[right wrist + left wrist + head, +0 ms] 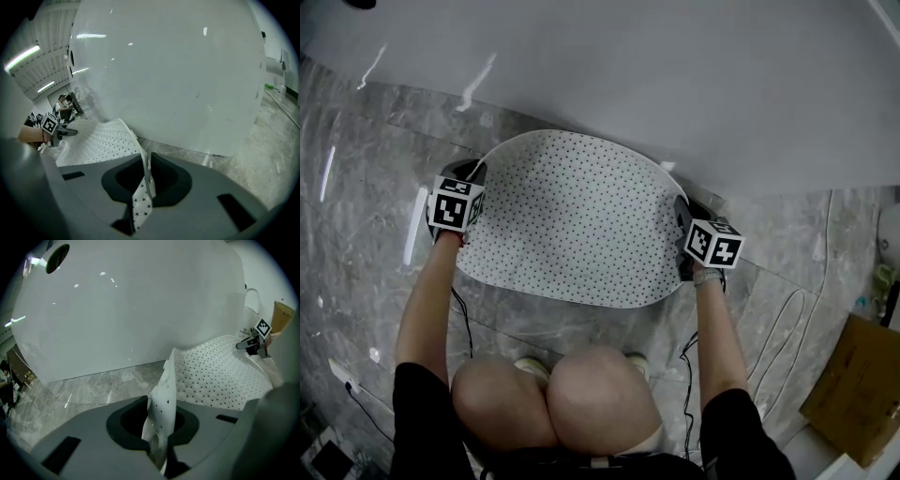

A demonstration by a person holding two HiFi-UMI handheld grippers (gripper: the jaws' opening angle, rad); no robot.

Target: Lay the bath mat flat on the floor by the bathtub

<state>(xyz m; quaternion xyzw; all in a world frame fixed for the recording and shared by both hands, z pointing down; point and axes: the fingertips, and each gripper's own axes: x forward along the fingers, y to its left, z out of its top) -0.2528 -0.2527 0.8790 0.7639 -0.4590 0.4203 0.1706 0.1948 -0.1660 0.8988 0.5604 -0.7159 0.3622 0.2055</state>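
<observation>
Beside the bathtub (628, 75), the bath mat (572, 216) is held low over the floor (366, 206), perhaps already touching it. One end edge is pinched by the left gripper (158, 446), the other by the right gripper (139, 206). It is judged light and floppy, best gripped at those edges.

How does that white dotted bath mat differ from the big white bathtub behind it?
The white oval bath mat is dotted with small holes; the white bathtub has a plain, glossy side. The mat is thin and floppy, its ends pinched up in the jaws of the left gripper and right gripper; the tub stands rigid. The mat lies low over the grey marble floor; the tub rises behind it. Both are white.
</observation>
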